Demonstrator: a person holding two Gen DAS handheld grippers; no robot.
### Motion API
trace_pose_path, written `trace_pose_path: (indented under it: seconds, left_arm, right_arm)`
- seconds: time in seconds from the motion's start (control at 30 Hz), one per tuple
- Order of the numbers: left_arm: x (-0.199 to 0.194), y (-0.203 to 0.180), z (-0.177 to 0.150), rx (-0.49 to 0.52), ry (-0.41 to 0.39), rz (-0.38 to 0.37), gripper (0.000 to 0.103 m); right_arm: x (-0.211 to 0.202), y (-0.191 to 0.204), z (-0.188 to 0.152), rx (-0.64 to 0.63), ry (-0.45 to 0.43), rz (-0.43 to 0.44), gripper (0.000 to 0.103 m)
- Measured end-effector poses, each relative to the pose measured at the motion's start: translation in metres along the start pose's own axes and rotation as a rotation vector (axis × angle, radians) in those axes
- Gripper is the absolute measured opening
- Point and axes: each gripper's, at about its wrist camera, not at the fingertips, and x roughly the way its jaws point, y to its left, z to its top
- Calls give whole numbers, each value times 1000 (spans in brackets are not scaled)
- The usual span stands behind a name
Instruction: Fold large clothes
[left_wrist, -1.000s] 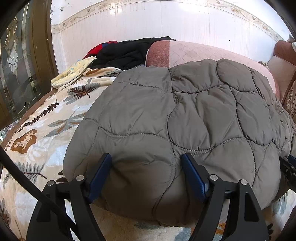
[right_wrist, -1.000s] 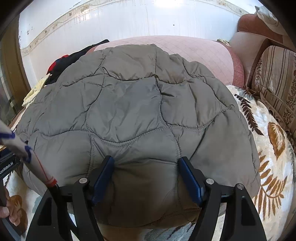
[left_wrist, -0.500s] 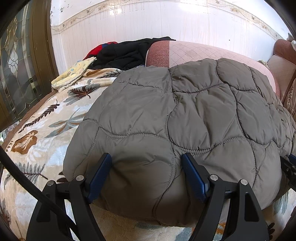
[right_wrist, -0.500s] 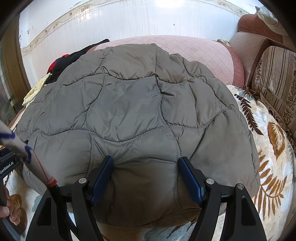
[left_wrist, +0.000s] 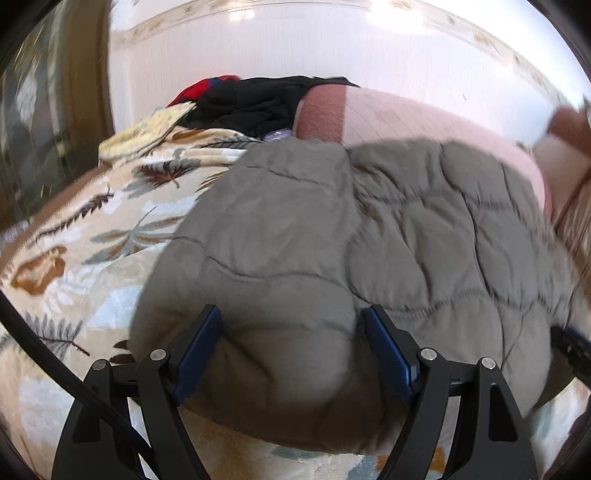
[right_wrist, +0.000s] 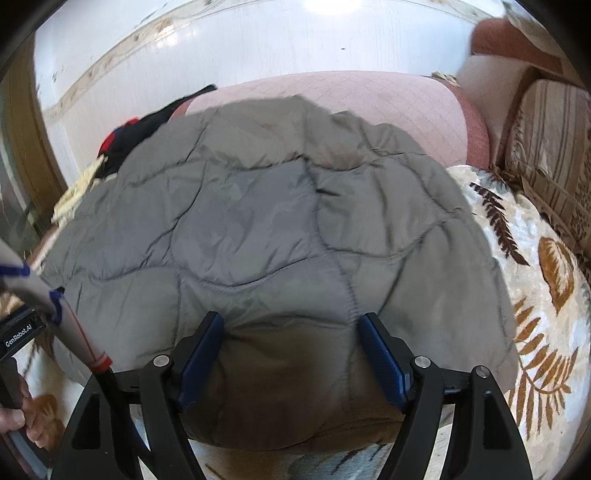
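While blurred, puffy quilted grey jacket (left_wrist: 332, 240), seemingly folded.

Quilted jacket (left_wrist: 332, 236): grey-olive padded cloth, smooth, faint sheen, stitched in wavy seams. Blanket (left_wrist: 74, 258) under it, toward 9 o'clock: plush, matt, leaf print. Cushion (right_wrist: 351, 99) at 12 o'clock: pink quilted cloth, matt. Wall (left_wrist: 295, 48) behind: glossy white panels. Left gripper (left_wrist: 291, 350): matt black plastic, blue pads (left_wrist: 201, 347), bright metal pins. Striped woven cloth (right_wrist: 546, 147) at 2 o'clock in right wrist view.
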Motion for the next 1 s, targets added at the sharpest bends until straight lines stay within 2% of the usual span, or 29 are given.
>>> trace_pose_path:
  seconds: [0.1, 0.2, 0.23, 0.3, 0.37, 0.43, 0.5, 0.57, 0.67, 0.8, 1.0]
  left_arm:
    - [-5, 26, 10, -82, -21, 52, 79]
    - [6, 60, 15, -195, 51, 81, 79]
    - [15, 74, 14, -240, 99, 67, 80]
    - [23, 95, 10, -335, 161, -13, 82]
    - [21, 109, 8, -408, 175, -60, 82]
    - [16, 117, 8, -438, 182, -91, 82]
    - [11, 125, 5, -496, 197, -176, 82]
    - [8, 130, 2, -548, 220, -250, 83]
    - [10, 130, -5, -586, 242, -293, 83]
    - [19, 124, -19, -637, 283, -313, 84]
    - [31, 125, -36, -749, 329, -368, 86]
  right_arm:
    - [-12, -21, 6, 71, -26, -17, 80]
    - [-20, -44, 8, 118, -22, -84, 80]
    - [-22, -52, 7, 135, -18, -99, 80]
    - [-23, -70, 4, 176, 12, -112, 82]
    - [-28, -85, 1, 214, 22, -146, 82]
    - [-40, -112, -4, 326, 0, -96, 84]
    - [-43, -132, -10, 425, -4, -30, 87]
    - [-38, -146, -19, 513, 16, 72, 89]
    - [-23, -156, -33, 627, 80, 169, 90]
    - [-14, -163, -42, 724, 92, 236, 90]
    - [-6, -162, -44, 760, 100, 253, 92]
